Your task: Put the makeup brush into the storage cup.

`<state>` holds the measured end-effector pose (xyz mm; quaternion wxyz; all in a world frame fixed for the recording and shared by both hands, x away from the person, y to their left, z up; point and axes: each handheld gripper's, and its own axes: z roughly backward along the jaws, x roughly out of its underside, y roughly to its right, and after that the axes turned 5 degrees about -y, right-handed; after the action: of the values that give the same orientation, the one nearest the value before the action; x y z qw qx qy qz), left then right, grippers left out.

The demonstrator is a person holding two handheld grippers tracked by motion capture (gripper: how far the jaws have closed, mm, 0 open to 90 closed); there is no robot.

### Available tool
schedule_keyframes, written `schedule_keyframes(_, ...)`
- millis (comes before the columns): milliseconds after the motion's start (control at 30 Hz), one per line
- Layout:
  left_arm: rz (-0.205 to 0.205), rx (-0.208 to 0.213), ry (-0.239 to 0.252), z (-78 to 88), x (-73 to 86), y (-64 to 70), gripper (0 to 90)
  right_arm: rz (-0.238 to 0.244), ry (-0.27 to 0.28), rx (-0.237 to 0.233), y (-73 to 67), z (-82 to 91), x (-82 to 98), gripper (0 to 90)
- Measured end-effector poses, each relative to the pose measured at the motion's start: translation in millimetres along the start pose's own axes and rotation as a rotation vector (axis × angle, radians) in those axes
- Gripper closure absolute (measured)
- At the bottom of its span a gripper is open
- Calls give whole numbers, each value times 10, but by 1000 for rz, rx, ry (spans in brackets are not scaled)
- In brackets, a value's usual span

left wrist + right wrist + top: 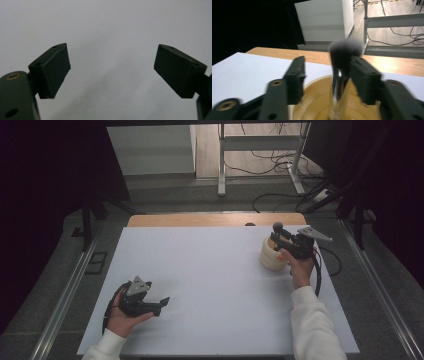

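Note:
A makeup brush [277,226] with a dark fluffy head and shiny silver handle [338,90] stands upright in a cream round cup [272,256] at the far right of the white table [210,270]. My right gripper [276,238] hovers over the cup [312,87] with its jaws open around the brush [343,51]. The brush rests against the right-hand finger [364,80], while the other finger stands well apart from it. My left gripper [162,302] lies low at the near left, open [112,50] with only bare tabletop between its pads.
A wooden strip [215,219] runs along the table's far edge. Beyond it are a metal frame [221,165] and loose cables [270,165] on the floor. Dark curtains close in both sides. A cable [317,275] trails from the right gripper.

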<state>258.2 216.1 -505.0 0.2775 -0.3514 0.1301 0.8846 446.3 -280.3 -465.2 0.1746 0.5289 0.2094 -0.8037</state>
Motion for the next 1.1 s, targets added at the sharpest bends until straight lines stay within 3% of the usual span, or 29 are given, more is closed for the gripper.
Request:
schedule_keyframes(133,-1,0,0,0,-1,2,141,-3,-7,2,-21,16,-14,292)
schedule_keyframes(300,-1,-1,2,3,-6,-7,141,19,-9,5,-57,58,-50,244)
schedule_keyframes(800,-2,6,6,10,-13,-10,141,53,-21,-27,-178,191,-108,158)
schedule_keyframes(1100,-2,6,10,12,-25,4,141,115,-30,-60,-360,300,-132,148)
